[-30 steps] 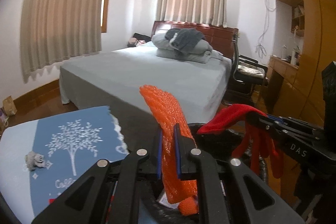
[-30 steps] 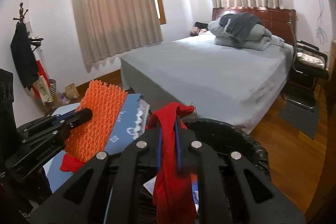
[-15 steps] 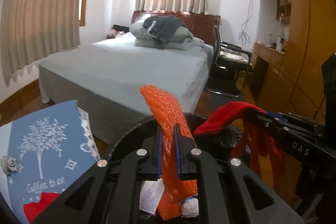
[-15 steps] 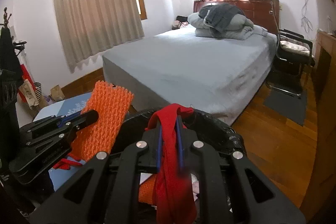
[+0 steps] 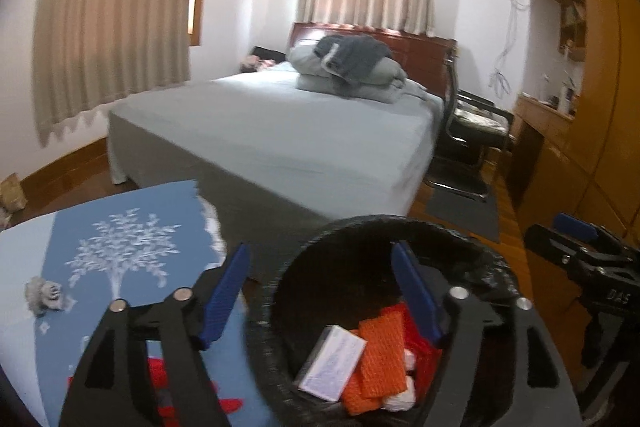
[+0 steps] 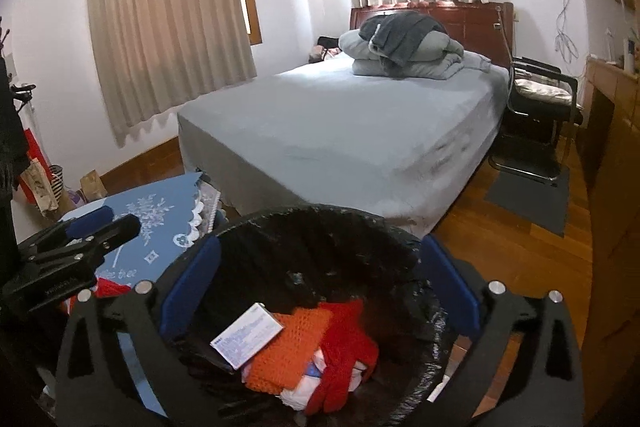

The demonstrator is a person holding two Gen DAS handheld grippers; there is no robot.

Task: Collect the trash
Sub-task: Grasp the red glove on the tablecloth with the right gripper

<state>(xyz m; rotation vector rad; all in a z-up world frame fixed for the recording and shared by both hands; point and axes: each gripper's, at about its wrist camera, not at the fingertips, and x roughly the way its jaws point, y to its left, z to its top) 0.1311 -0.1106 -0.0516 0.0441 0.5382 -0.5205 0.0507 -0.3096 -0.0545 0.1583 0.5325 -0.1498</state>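
Both claws, left (image 5: 320,291) and right (image 6: 320,283), just sprung wide and empty over the bin (image 6: 320,223); remaining red scrap (image 5: 160,367) is seen lower left on the bench (image 5: 48,267), nearer the left.

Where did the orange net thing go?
The orange net thing lies inside the black trash bin, low in both wrist views, between the white box and the red glove.

- Orange foam mesh sleeve (image 6: 294,351) lies flat in the black-lined round bin (image 6: 320,223), under a white printed box (image 6: 248,341).
- Red glove (image 6: 346,351) lies crumpled right of it, touching, over white paper scraps (image 6: 298,393).
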